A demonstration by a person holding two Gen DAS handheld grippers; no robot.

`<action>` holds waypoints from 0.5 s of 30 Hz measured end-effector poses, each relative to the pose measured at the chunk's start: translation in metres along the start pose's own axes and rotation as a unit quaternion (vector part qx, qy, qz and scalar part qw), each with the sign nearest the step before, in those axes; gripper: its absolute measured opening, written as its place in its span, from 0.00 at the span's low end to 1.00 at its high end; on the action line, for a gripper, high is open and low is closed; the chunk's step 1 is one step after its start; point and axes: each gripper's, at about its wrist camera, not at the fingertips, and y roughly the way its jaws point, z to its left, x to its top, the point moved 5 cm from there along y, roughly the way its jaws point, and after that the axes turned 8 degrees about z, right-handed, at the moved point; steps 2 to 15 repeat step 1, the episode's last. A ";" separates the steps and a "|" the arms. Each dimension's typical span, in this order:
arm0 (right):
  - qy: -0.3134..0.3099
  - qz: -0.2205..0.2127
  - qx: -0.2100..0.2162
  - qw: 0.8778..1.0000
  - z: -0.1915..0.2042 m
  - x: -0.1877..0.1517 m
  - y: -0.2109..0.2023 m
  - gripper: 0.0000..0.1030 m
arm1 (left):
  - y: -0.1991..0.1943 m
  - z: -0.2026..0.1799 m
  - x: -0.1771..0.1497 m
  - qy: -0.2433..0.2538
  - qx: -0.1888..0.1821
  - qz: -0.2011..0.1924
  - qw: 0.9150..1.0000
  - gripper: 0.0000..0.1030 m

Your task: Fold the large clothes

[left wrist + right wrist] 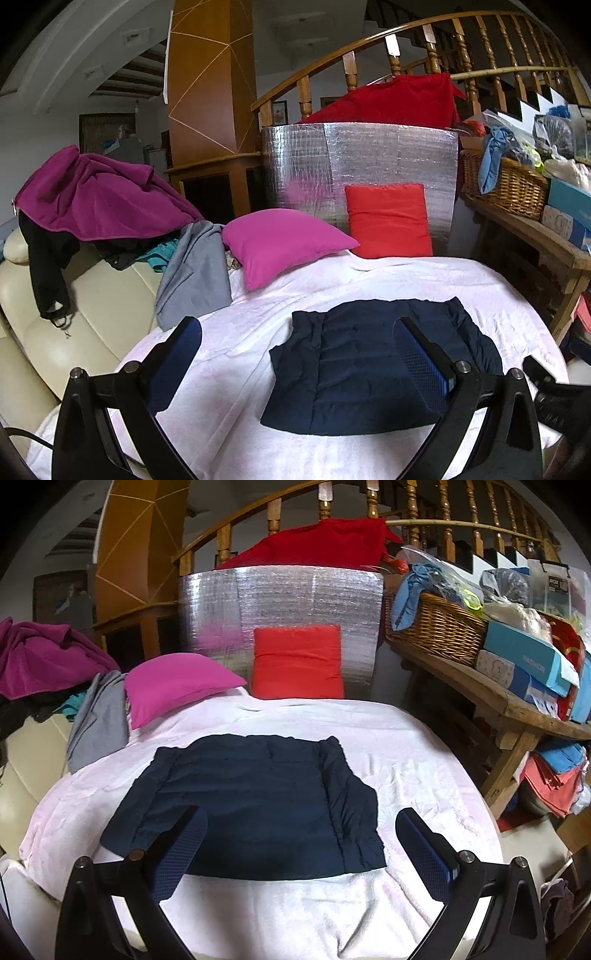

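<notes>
On the white fleece-covered tabletop [406, 760] lies a dark navy quilted garment [251, 805], folded flat — both tools hover above its near edge, left tool [299, 358] and right tool [299, 849] spread wide, holding nothing.

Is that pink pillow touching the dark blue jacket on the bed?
Apart. The right wrist view shows a wide strip of bare white blanket between the pink pillow and the dark blue jacket.
</notes>
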 end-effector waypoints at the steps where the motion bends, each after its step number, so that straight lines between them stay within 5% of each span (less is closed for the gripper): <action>1: 0.006 0.002 -0.004 1.000 -0.007 0.002 0.005 1.00 | 0.007 0.004 0.000 -0.004 0.000 0.005 1.000 0.99; 15: 0.006 0.002 -0.004 1.000 -0.007 0.002 0.005 1.00 | 0.007 0.004 0.000 -0.004 0.000 0.005 1.000 0.99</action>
